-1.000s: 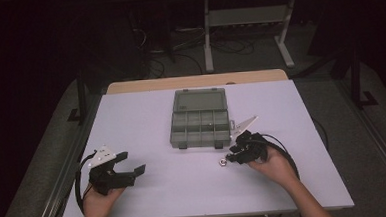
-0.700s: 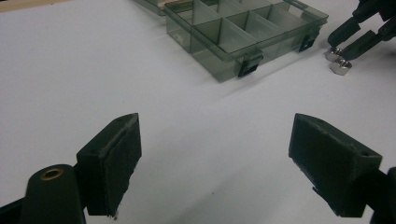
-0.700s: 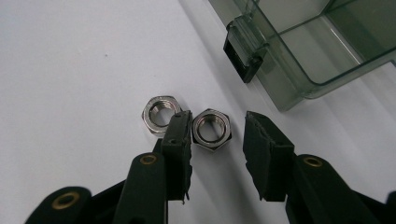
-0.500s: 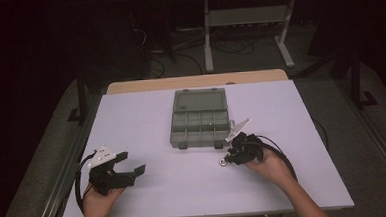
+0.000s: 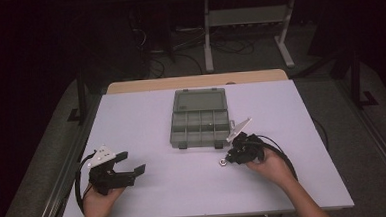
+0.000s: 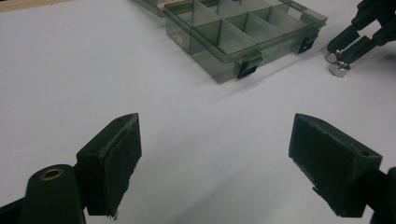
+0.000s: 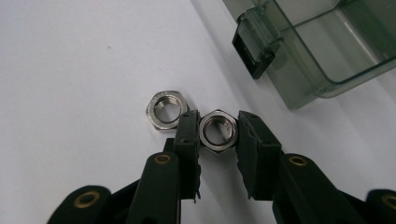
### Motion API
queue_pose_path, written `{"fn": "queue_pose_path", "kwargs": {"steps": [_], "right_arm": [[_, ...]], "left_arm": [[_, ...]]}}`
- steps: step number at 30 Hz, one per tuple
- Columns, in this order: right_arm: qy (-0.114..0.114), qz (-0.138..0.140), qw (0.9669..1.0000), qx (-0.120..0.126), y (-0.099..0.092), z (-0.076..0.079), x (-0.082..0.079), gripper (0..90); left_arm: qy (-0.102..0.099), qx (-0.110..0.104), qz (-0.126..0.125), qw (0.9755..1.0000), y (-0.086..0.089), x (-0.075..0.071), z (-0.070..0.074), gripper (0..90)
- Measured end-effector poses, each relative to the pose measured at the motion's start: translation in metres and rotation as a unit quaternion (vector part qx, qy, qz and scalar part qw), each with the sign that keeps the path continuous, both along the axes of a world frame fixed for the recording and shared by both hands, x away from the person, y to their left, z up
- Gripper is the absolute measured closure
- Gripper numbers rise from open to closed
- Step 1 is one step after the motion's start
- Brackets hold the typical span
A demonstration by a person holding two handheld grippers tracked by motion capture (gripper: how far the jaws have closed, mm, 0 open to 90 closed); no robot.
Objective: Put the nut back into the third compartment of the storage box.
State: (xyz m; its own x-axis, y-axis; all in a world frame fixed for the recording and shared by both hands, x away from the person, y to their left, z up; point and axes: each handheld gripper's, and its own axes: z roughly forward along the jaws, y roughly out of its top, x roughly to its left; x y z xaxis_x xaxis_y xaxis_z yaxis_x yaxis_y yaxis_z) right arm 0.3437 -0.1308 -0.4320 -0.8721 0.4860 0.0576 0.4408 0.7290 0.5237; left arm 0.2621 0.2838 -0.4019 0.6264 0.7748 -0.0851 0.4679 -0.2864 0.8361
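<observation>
White surface, dark room behind. Your right gripper has just been closing, and its jaws now pinch one hex nut flat on the surface, a pad against each side. A second nut lies just outside the left jaw, touching or nearly so; I cannot tell which. Ahead and to the right of that gripper stands the open compartment box, its latch nearest. Your left gripper is spread wide over bare surface, grasping nothing, well apart from the nuts. Judgement: the grip looks set, so lifting comes next. Watch that the neighbour nut isn't dragged along.
</observation>
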Motion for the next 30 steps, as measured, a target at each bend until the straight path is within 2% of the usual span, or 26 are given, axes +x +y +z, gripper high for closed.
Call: {"fn": "queue_pose_path", "kwargs": {"steps": [6, 7, 9, 14, 16, 24, 30], "right_arm": [[0.0, -0.001, 0.9998, 0.02, -0.005, 0.009, -0.003, 69.1], [0.0, -0.002, 0.9997, 0.024, -0.005, 0.012, -0.004, 69.1], [-0.007, -0.001, 0.9996, 0.026, -0.006, 0.017, -0.003, 69.1], [-0.005, -0.011, 0.9991, 0.04, -0.006, 0.031, 0.002, 69.1], [-0.003, -0.015, 0.9986, 0.051, -0.007, 0.037, 0.005, 69.1], [0.001, -0.027, 0.9973, 0.067, -0.002, 0.054, 0.027, 69.1], [-0.012, -0.034, 0.9973, 0.065, 0.002, 0.069, 0.046, 69.1]], "left_arm": [[-0.001, 0.0, 0.001, 1.0, 0.0, 0.0, 0.0, 16.6], [-0.001, -0.009, 0.005, 0.9999, -0.001, 0.0, -0.001, 16.6], [-0.001, -0.007, 0.005, 1.0, -0.001, 0.0, -0.001, 16.6], [0.002, -0.004, 0.003, 1.0, -0.001, -0.001, 0.0, 16.6], [0.002, -0.003, 0.003, 1.0, -0.001, -0.001, 0.0, 16.6], [0.005, -0.004, 0.005, 1.0, 0.0, -0.001, 0.001, 16.6], [0.002, -0.008, 0.005, 1.0, 0.0, -0.001, 0.0, 16.6]]}}
